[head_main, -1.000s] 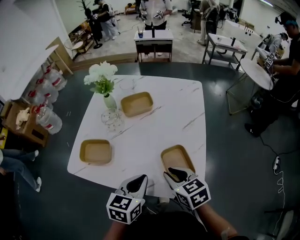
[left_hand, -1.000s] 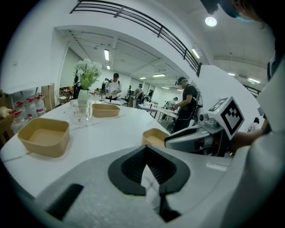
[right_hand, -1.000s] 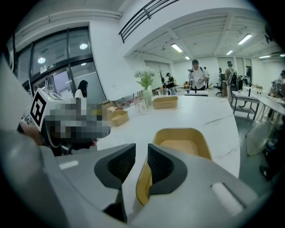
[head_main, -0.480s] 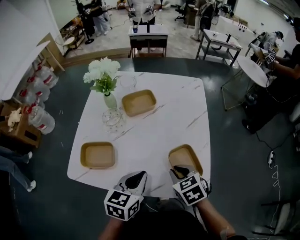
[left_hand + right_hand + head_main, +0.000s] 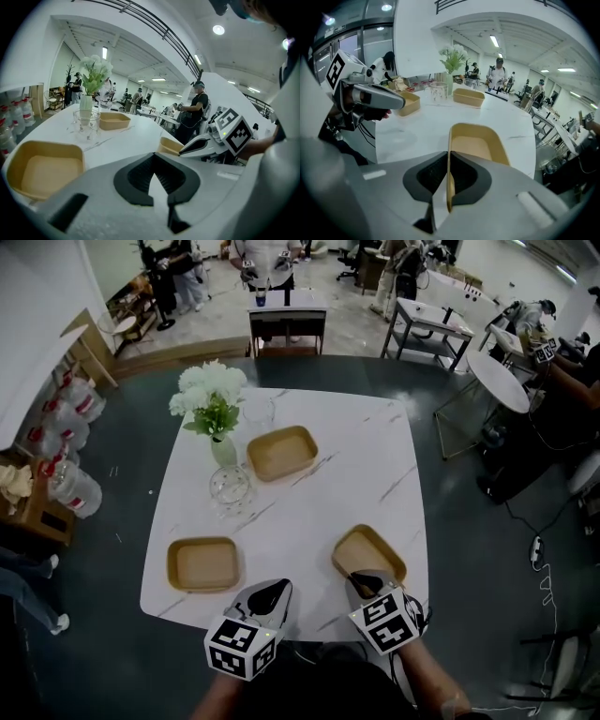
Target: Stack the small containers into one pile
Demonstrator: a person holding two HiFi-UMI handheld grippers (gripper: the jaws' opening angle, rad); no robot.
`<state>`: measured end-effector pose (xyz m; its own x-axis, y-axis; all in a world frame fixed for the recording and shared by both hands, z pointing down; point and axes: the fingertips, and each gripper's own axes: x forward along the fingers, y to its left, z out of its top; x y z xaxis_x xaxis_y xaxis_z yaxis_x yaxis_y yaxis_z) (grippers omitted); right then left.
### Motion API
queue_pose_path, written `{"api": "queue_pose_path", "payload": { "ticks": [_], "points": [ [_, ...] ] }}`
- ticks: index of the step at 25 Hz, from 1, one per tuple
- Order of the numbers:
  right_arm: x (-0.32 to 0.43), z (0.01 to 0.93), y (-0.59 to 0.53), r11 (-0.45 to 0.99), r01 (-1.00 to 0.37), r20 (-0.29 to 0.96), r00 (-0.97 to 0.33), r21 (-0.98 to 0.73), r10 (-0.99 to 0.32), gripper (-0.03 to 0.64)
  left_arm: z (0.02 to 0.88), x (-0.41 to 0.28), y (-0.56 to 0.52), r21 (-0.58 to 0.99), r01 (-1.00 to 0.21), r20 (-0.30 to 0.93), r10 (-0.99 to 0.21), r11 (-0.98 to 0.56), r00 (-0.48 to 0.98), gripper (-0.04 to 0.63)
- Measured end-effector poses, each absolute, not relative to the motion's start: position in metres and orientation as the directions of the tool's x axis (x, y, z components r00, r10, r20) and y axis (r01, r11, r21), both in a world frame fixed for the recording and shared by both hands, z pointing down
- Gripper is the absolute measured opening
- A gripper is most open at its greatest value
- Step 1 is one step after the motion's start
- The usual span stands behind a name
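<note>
Right gripper (image 5: 362,579), jaws having just been closing, is pinching the near wall of the shallow tan rectangular container (image 5: 372,551) at the frame's lower right, likely for lifting and stacking; left gripper (image 5: 270,593) is hovering alongside, jaws pressed together, empty.

Three shallow tan containers, rectangular with rounded corners, empty, open side up, well apart on the tabletop (image 5: 319,502). Front-left container (image 5: 204,564) near the front left corner, square to the edge. Far container (image 5: 281,452) toward the far edge, left of centre, slightly turned. Front-right container (image 5: 370,551) by the front right corner, skewed, near wall pinched in the right gripper (image 5: 362,579), jaws just closed onto it.
</note>
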<state>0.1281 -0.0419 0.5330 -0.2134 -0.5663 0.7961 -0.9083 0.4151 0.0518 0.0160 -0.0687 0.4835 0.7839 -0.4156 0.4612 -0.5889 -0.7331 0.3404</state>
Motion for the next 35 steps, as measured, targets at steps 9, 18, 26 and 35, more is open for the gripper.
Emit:
{"api": "queue_pose_path", "payload": {
  "ticks": [9,18,26,35],
  "points": [
    [0.061,0.490,-0.074,0.571,-0.813,0.745,-0.307,0.119,-0.592,0.017,0.472,-0.034,-0.099,0.340,-0.625,0.430,-0.475,-0.703,0.768,-0.006],
    [-0.036,0.448,-0.096,0.744,-0.639,0.669,-0.470,0.192,-0.576,0.017,0.460,-0.110,-0.120,0.314,-0.699,0.413,-0.570,-0.642,0.710,-0.006],
    [-0.118,0.448,-0.114,0.838,-0.491,0.657,-0.554,0.237,-0.511,0.017,0.464,-0.194,-0.132,0.303,-0.781,0.421,-0.659,-0.546,0.624,-0.006],
    [-0.192,0.474,-0.114,0.918,-0.286,0.688,-0.609,0.274,-0.395,0.018,0.476,-0.260,-0.132,0.313,-0.832,0.428,-0.714,-0.458,0.554,-0.006]
  ]
}}
